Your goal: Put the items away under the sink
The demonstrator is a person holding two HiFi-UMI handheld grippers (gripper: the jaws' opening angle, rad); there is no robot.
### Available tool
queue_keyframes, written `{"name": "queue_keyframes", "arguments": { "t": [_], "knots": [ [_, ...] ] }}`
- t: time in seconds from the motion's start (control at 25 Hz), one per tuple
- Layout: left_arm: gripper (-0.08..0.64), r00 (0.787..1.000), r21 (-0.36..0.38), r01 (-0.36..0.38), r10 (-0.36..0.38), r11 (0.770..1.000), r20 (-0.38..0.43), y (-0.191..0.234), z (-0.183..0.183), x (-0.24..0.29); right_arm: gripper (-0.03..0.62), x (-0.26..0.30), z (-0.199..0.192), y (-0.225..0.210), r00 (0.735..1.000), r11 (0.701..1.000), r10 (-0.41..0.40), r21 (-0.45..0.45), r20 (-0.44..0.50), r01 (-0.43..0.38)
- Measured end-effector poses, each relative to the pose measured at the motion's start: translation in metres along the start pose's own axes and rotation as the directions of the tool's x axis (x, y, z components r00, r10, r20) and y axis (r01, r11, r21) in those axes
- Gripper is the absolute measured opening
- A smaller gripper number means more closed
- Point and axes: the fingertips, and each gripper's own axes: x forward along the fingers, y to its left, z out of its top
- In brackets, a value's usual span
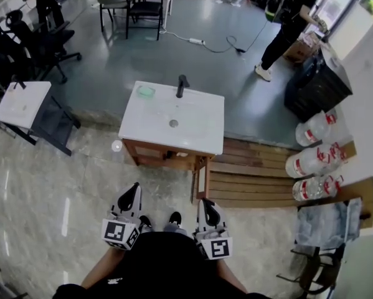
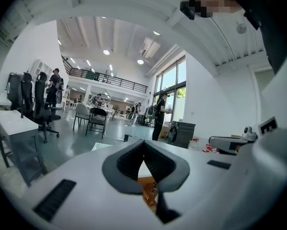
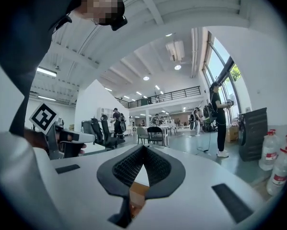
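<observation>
Two empty (jaws closed): left gripper (image 1: 134,188); right gripper (image 1: 206,203); space under sink (image 1: 195,122) hidden.

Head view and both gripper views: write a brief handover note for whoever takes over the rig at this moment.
Tools: left tool shut, empty; right tool shut, empty. Both are held low in front of the person, short of the sink.
Things: white sink top on its wooden cabinet; a small green item lies at the top's far left corner, beside the black faucet.
Done: cannot tell, the cabinet's inside is hidden.
Left: check under the sink; the green item may need stowing.
</observation>
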Motion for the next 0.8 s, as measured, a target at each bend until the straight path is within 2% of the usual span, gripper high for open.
{"name": "queue_keyframes", "arguments": {
  "t": [0.2,0.52,0.8],
  "knots": [
    [0.005,0.999,0.038,0.009,-0.011,0.999,0.046,-0.009,0.011,-0.008,0.018,-0.002,0.011,0.002,0.999,0.997,-0.011,-0.07,0.04,0.014],
    [0.005,0.997,0.051,0.032,-0.035,0.998,0.07,-0.015,0.019,-0.015,0.018,0.0,0.02,0.011,0.998,0.997,-0.011,-0.081,0.068,0.017],
    [0.005,0.996,0.055,0.021,-0.026,0.998,0.089,-0.012,0.025,-0.02,0.018,0.0,0.022,0.015,0.996,0.995,-0.016,-0.096,0.089,0.024]
  ]
}}
